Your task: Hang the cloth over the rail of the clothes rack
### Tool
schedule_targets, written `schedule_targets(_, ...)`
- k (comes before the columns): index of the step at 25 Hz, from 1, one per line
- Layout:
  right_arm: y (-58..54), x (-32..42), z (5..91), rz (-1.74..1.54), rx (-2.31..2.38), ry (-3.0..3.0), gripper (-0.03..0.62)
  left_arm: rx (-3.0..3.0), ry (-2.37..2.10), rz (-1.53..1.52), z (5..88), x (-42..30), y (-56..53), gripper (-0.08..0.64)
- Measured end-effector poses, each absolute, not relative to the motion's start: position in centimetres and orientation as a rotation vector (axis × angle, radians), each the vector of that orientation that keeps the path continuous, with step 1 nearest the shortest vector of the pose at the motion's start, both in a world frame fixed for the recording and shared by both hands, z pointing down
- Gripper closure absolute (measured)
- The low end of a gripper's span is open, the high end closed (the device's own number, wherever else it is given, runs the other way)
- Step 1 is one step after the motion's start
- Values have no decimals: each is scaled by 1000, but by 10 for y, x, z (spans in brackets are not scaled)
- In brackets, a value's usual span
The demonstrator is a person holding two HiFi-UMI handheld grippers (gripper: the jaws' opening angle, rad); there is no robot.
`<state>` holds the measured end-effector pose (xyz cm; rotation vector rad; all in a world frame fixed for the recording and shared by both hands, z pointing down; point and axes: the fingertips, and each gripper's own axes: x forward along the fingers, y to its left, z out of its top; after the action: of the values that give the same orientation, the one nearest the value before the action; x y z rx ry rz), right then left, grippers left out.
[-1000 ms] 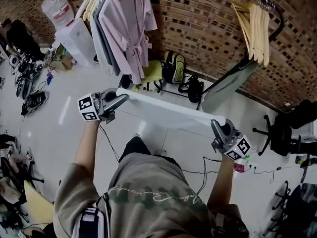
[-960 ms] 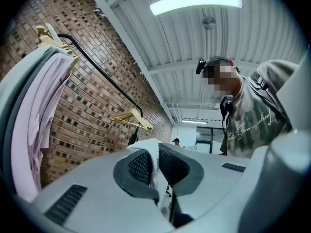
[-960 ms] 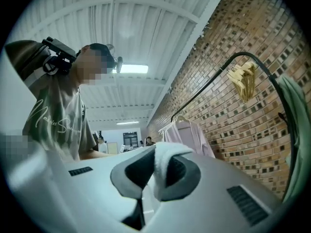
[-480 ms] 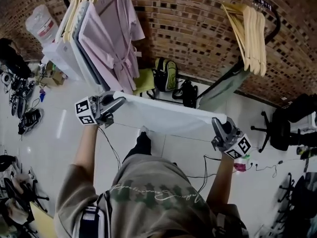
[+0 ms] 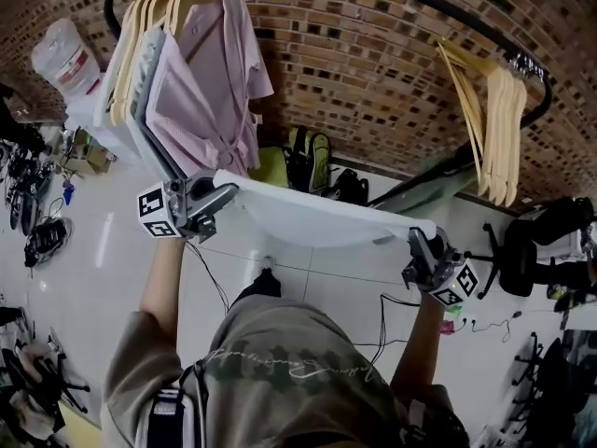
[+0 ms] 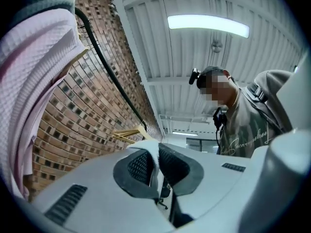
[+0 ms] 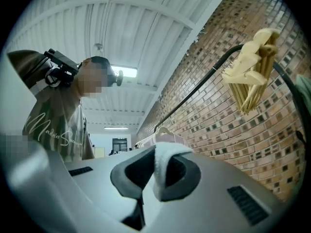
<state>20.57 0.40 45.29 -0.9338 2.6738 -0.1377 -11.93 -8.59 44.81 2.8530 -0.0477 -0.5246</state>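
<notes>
— Two grippers: what are they doing?
— Both the left gripper (image 5: 229, 190) and the right gripper (image 5: 416, 242) are clamping an end of the cloth (image 5: 317, 218), which is stretching taut between them.
— And the rail (image 5: 438, 3)?
— It is running ahead and above, roughly parallel to the cloth's length, with bare rail between the robe (image 5: 210, 91) and the hangers (image 5: 499, 129).

Your shirt (image 5: 289, 343) carries one line of cursive script across the chest, seen in all three views. It is too blurred and skewed to read reliably. Nothing else legible.
</notes>
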Motion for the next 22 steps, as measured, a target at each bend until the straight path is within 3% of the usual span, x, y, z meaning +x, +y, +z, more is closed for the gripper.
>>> schedule_targets(8, -51, 191, 461, -157, -996, 2710, 572, 2960, -157, -231, 453, -131, -145, 543)
schedule_targets(22, -105, 205, 423, -64, -910, 2762, 572, 2971, -200, -307, 402, -123, -189, 543)
